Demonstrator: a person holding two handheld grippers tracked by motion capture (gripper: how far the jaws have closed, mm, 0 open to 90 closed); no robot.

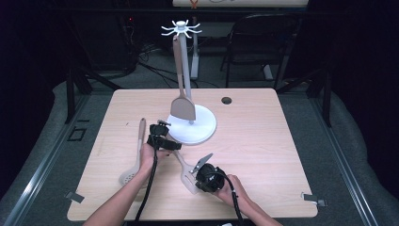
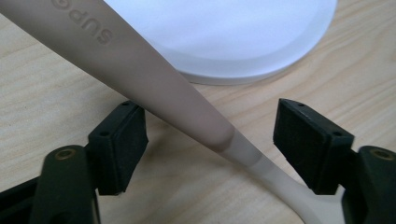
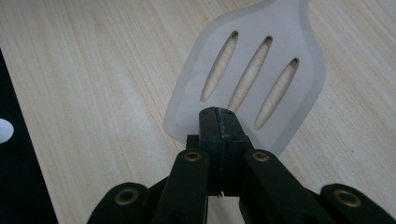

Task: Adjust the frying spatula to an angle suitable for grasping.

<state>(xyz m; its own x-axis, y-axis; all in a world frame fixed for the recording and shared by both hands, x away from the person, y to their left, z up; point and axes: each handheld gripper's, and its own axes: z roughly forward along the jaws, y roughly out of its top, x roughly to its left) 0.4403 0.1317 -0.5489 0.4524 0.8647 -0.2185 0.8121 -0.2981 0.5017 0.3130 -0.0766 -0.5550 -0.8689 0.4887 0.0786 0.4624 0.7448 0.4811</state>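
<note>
Wooden table (image 1: 263,155) carries one white utensil stand (image 1: 193,125) with hook crown, one solid turner (image 1: 182,107) hanging from it, one slotted spoon (image 1: 134,160) lying left, one slotted turner (image 2: 187,100) lying between stand base and the near edge. Left gripper (image 2: 210,140) straddles its handle, jaws spread, pads clear; right gripper (image 3: 219,116) pressed together empty over the blade; likely risk: handle skids toward the base if one pad lands first.
</note>
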